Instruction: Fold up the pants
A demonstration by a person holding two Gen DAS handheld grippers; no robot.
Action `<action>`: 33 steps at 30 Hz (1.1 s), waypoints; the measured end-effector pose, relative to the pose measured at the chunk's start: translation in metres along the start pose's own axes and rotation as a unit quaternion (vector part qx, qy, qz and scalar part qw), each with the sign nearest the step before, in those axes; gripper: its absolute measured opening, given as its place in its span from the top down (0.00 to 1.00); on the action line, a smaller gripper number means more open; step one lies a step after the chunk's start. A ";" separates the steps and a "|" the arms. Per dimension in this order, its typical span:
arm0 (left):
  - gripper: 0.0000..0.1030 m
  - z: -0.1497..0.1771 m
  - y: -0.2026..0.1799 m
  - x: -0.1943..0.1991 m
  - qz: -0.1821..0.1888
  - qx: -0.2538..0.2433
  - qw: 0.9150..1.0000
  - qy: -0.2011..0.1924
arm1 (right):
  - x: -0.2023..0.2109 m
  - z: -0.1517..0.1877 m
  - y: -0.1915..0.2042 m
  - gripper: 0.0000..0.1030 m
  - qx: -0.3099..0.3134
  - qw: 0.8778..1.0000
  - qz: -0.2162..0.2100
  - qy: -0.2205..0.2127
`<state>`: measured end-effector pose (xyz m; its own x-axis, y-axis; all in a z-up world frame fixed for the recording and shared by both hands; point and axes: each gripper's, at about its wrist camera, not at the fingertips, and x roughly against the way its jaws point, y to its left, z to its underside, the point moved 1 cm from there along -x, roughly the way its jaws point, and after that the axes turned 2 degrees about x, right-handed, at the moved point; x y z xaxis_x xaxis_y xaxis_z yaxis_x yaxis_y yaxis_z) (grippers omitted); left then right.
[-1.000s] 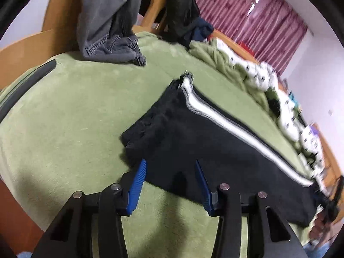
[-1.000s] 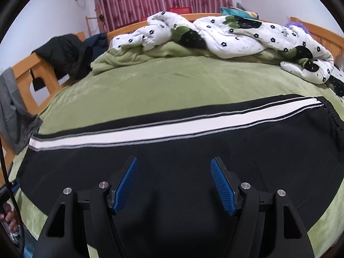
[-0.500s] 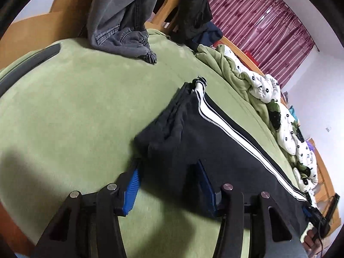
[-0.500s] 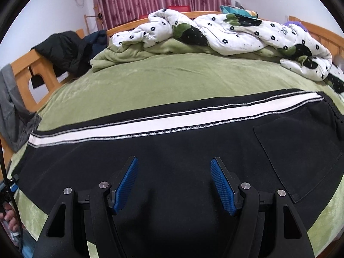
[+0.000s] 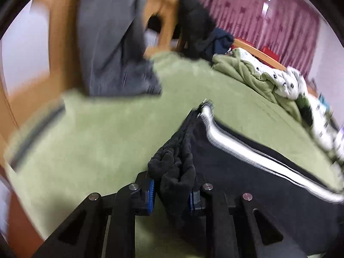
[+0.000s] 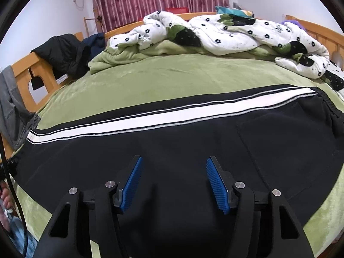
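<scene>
Black pants [image 6: 172, 146] with a white side stripe [image 6: 163, 118] lie flat across the green bed cover, folded in half lengthwise. In the left wrist view my left gripper [image 5: 172, 190] is shut on the bunched cuff end of the pants [image 5: 174, 172] and lifts it off the cover; the view is blurred. The stripe [image 5: 243, 148] runs away to the right. My right gripper [image 6: 174, 179] is open, its blue pads [image 6: 216, 182] just above the middle of the pants, with a back pocket [image 6: 286, 150] to its right.
The green bed cover [image 6: 172, 79] spreads behind the pants. A white flowered quilt [image 6: 225, 32] is heaped at the far side. Grey jeans [image 5: 114, 43] and a dark jacket [image 5: 195, 30] hang over the wooden bed frame [image 6: 23, 75].
My left gripper has closed on the cuff end of the pants and raised it, bunching the cloth. My right gripper stays open over the pants, shifted slightly.
</scene>
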<state>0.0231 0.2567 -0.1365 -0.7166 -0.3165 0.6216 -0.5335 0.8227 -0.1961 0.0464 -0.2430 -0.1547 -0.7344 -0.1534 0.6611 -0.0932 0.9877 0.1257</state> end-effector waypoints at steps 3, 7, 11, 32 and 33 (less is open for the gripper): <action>0.80 -0.019 -0.054 0.035 0.001 -0.059 0.997 -0.041 | 0.004 0.007 -0.020 0.40 -0.006 1.000 0.005 -0.004; 0.80 -0.025 -0.154 0.089 0.051 -0.159 0.982 -0.090 | 0.011 0.016 -0.050 0.41 -0.021 1.000 0.014 -0.012; 0.81 0.011 -0.255 0.124 0.135 -0.242 0.956 -0.091 | 0.023 0.022 -0.082 0.42 -0.056 0.998 0.018 -0.030; 0.30 0.159 -0.313 0.128 0.304 -0.252 0.916 0.071 | 0.028 0.035 -0.126 0.44 -0.113 0.993 -0.005 -0.028; 0.30 0.151 -0.295 0.125 0.291 -0.239 0.924 0.065 | 0.026 0.032 -0.115 0.44 -0.104 0.994 -0.019 -0.026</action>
<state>0.0230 -0.0971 -0.1156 -0.7427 0.2791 0.6086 0.2073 0.9602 -0.1873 0.0161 -0.3597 -0.1756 -0.7673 -0.1840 0.6144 0.0153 0.9524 0.3044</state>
